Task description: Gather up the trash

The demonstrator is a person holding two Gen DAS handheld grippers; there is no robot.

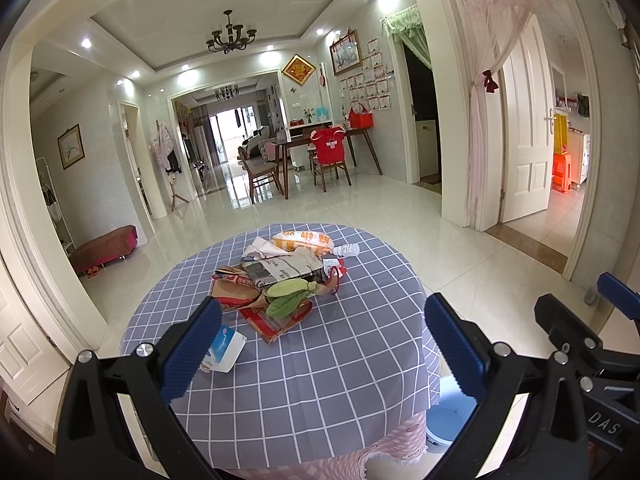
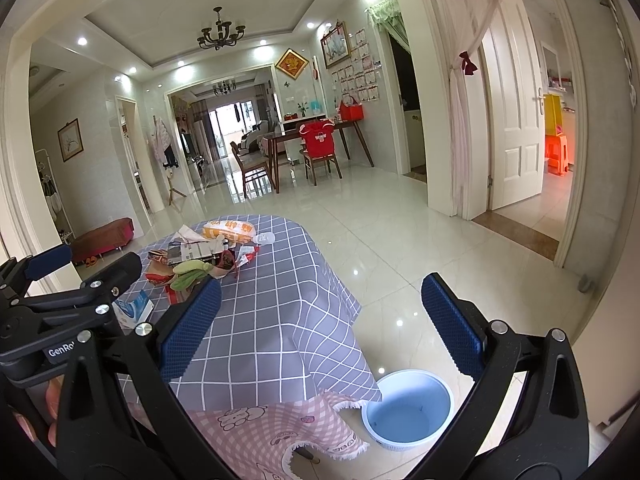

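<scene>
A pile of trash lies on the round table with a grey checked cloth [image 1: 320, 360]: green leaves [image 1: 286, 298], red wrappers [image 1: 276, 322], a folded newspaper [image 1: 280, 268], an orange snack bag [image 1: 302, 240], a small clear bottle [image 1: 347, 249] and a blue-white carton [image 1: 224, 350]. My left gripper [image 1: 324, 344] is open and empty above the table's near side, its left finger beside the carton. My right gripper [image 2: 320, 328] is open and empty, off the table's right edge above the floor. The pile also shows in the right wrist view [image 2: 200, 264].
A blue basin with a white rim [image 2: 408, 412] stands on the tiled floor by the table's right side. A pink cloth [image 2: 260, 432] hangs under the grey one. Dining table and chairs [image 1: 320, 152] stand far back; open doorways on the right.
</scene>
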